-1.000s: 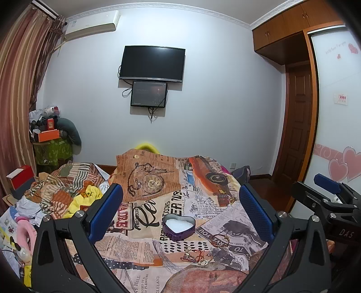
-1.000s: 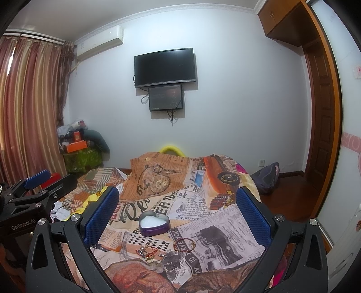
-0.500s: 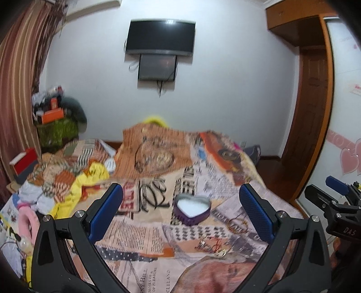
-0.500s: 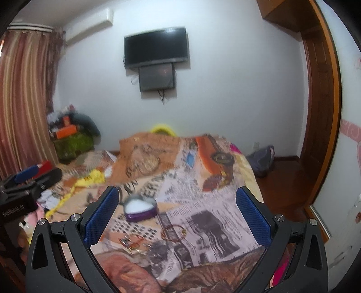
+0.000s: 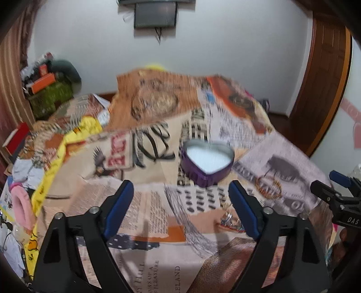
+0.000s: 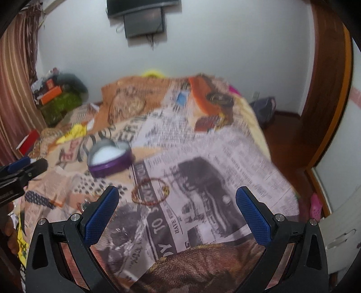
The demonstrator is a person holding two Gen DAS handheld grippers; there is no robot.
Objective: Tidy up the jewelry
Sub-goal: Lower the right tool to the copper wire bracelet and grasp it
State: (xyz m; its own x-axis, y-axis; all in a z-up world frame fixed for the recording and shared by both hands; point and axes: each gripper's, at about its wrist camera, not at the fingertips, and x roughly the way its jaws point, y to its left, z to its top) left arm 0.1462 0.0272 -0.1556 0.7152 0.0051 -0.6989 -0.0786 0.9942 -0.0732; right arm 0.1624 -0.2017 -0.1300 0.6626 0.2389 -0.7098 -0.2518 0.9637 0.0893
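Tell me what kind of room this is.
Most likely a bedroom in a home. A bed covered with a newspaper-print bedspread fills the middle, a screen hangs on the wall facing it, striped curtains hang at the left, and a purple heart-shaped box sits on the bedspread.

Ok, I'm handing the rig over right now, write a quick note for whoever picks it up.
Left gripper: open, empty, above the bedspread.
Right gripper: open, empty, also above the bed.
Heart-shaped purple box: open, white lining showing, nothing visible inside.
Beaded bracelet: flat on the bedspread, beside the box, just ahead of the right gripper's left finger.
Small tangle of jewelry: by the left gripper's right finger; blurred, pieces unclear.
Done: nothing boxed.
Left: pick up the bracelet and the tangle, place them in the box.
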